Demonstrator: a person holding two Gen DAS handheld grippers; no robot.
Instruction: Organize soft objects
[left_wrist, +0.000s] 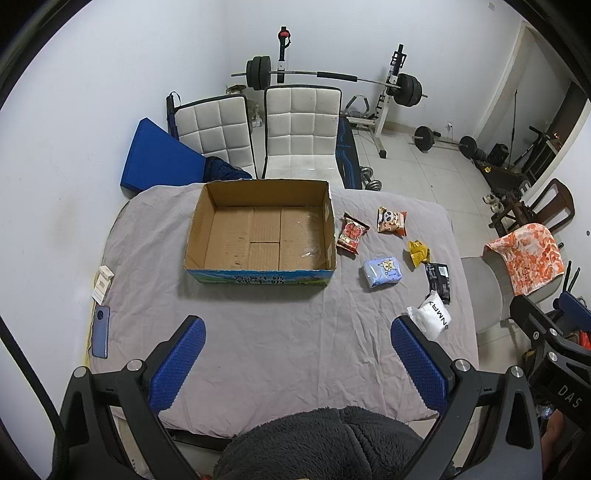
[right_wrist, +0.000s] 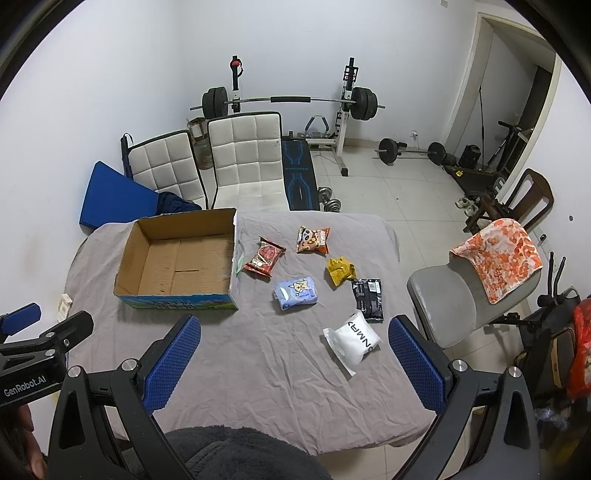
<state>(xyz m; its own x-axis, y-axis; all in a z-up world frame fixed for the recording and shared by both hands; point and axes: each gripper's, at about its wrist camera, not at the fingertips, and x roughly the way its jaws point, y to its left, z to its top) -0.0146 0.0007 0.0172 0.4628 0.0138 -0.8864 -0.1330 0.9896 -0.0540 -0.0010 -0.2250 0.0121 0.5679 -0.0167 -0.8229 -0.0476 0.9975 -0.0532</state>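
Observation:
An empty cardboard box sits on a table under a grey cloth. To its right lie several soft packets: a red snack bag, an orange panda bag, a blue tissue pack, a yellow packet, a black packet and a white pouch. My left gripper hovers open above the near table, in front of the box. My right gripper is open too, with the white pouch lying below between its fingers.
A phone and a small white box lie at the table's left edge. Two white chairs stand behind the table, a grey chair with an orange towel to the right. Weights and a barbell rack fill the back.

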